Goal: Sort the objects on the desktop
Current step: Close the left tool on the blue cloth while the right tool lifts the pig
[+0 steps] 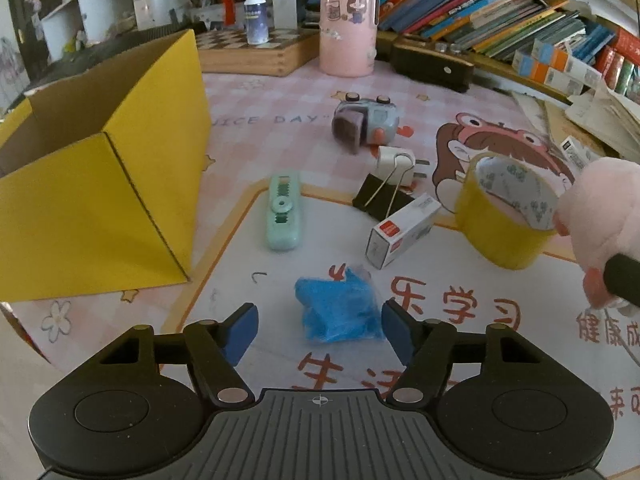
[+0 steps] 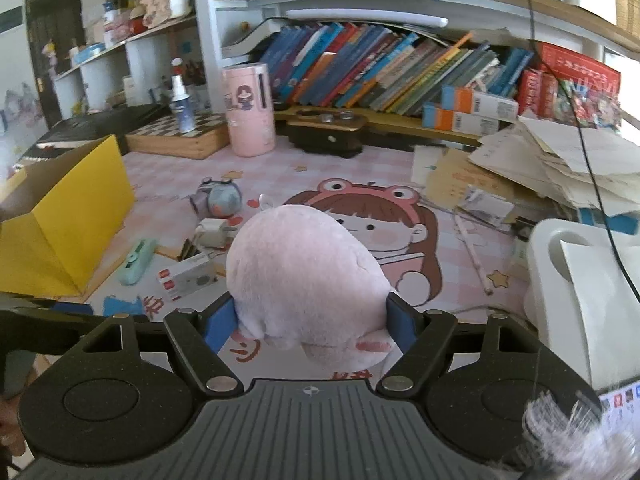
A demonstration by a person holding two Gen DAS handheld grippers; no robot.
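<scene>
The right gripper (image 2: 312,320) has its fingers (image 2: 218,326) pressed on both sides of a pink plush (image 2: 304,276), held above the tabletop (image 2: 320,168). The left gripper (image 1: 318,330) hangs with fingers (image 1: 240,330) spread wide and empty, just above a blue bag (image 1: 340,312). Ahead of it lie a mint cutter (image 1: 284,210), a small white box (image 1: 404,230), a black clip (image 1: 382,196), a white plug (image 1: 396,162) and a grey toy car (image 1: 366,122). A yellow tape roll (image 1: 504,208) stands beside the plush (image 1: 600,224). An open yellow box (image 1: 108,184) stands at left.
</scene>
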